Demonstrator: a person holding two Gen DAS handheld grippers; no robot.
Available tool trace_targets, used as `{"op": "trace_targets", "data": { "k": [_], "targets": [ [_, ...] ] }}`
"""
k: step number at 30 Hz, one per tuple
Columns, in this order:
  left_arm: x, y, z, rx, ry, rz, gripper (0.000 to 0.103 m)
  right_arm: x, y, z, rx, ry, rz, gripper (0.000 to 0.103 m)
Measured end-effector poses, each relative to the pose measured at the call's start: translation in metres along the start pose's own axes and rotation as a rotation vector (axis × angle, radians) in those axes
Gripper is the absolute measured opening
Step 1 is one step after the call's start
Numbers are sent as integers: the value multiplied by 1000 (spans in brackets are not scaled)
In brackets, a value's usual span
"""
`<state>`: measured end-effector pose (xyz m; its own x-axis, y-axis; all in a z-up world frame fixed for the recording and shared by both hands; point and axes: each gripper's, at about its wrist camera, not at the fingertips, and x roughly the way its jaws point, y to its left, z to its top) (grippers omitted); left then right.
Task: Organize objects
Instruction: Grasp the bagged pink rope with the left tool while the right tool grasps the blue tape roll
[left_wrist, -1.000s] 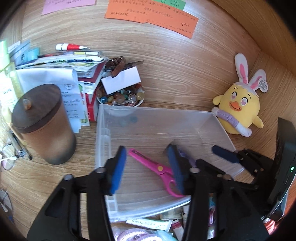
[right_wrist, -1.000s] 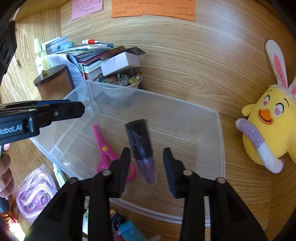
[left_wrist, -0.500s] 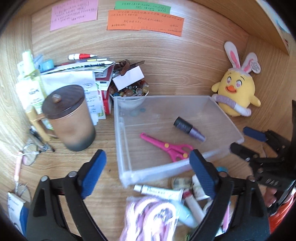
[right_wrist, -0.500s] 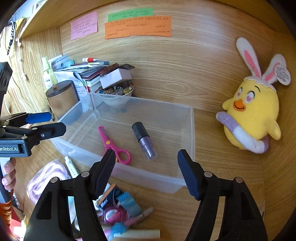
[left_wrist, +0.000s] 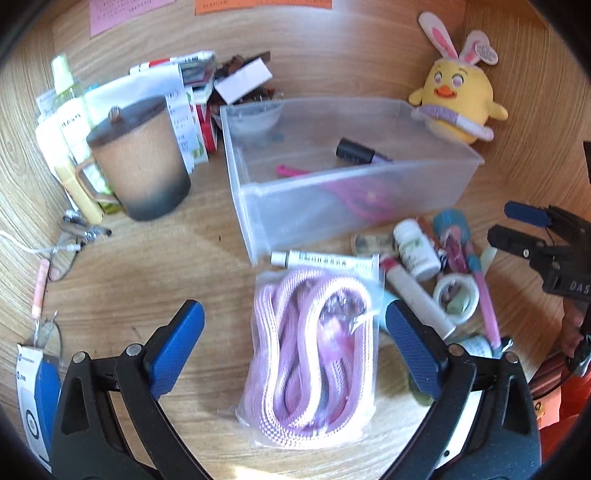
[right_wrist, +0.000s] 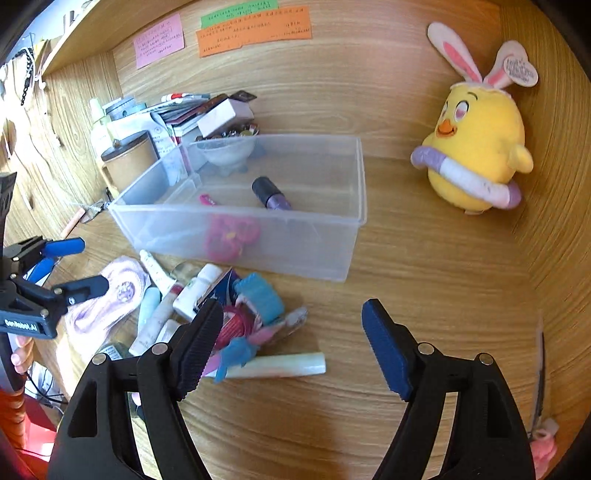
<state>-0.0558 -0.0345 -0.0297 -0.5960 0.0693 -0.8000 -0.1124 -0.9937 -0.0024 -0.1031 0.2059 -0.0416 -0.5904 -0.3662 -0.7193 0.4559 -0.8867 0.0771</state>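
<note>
One view only: bagged pink rope (left_wrist: 314, 354) unobscured.

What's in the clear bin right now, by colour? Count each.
Pink: 1, scissors
Purple with black cap: 1, bottle
Total: 2 in the bin

I see a translucent, smooth plastic bin (right_wrist: 314, 236) on a matt wood-grain desk (right_wrist: 424, 258). Before me, glossy clear film bags a woven cord (left_wrist: 314, 354); the chick toy (right_wrist: 480, 147) is plush cloth.
</note>
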Motion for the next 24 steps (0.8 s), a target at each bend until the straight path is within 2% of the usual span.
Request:
{"op": "trace_targets", "data": {
  "k": [6, 10, 15, 16, 17, 19, 20, 22, 24],
  "targets": [
    [11, 1, -15, 6, 42, -25, 100, 22, 6, 6, -6, 23, 20, 72],
    [21, 1, -19, 27, 64, -26, 100, 36, 9, 10, -17, 55, 48, 49],
    [28, -3, -19, 33, 76, -18, 100, 44, 13, 13, -37, 62, 66, 26],
    [26, -4, -19, 37, 68, -21, 99, 44, 14, 14, -42, 59, 63, 25],
    [24, -5, -20, 42, 57, -22, 98, 44, 14, 14, -46, 54, 59, 24],
    [23, -7, -22, 52, 52, -34, 83, 42, 13, 14, -47, 48, 57, 21],
    [22, -7, -23, 48, 46, -42, 80, 41, 13, 14, -46, 44, 55, 20],
    [19, -10, -25, 54, 35, -44, 67, 39, 11, 14, -39, 36, 46, 17],
    [18, -10, -26, 51, 29, -34, 63, 35, 8, 14, -28, 21, 32, 17]
  ]
}}
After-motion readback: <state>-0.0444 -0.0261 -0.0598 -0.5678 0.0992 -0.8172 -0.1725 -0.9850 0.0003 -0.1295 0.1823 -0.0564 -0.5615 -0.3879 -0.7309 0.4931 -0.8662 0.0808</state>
